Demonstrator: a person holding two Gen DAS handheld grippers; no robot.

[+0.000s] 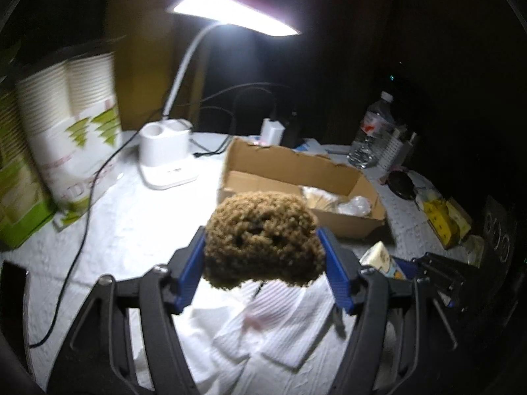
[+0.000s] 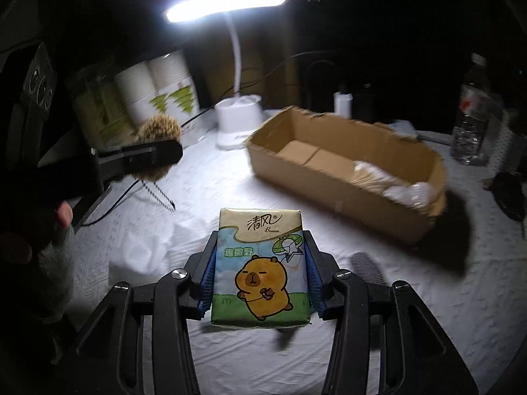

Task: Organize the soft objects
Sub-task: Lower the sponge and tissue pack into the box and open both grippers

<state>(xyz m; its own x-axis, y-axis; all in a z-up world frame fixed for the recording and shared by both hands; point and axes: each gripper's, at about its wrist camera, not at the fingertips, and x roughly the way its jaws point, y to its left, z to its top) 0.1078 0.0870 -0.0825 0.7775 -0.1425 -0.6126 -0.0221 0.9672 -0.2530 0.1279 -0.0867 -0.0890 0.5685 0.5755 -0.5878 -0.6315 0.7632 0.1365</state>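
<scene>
Now left gripper (image 1: 263,247) clenched on brown fuzzy plush (image 1: 262,240), held above white table cover (image 1: 131,223) — cardboard box (image 1: 296,171) far right; right gripper (image 2: 260,273) grasping tissue pack (image 2: 260,263), near box (image 2: 346,171).

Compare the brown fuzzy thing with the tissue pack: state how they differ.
The brown fuzzy thing is rounded, shaggy and plain brown; the tissue pack is flat, rectangular and smooth, printed with a cartoon animal. The left tongs grip the fuzzy thing, the right tongs the pack. Both are held clear of the table.
</scene>
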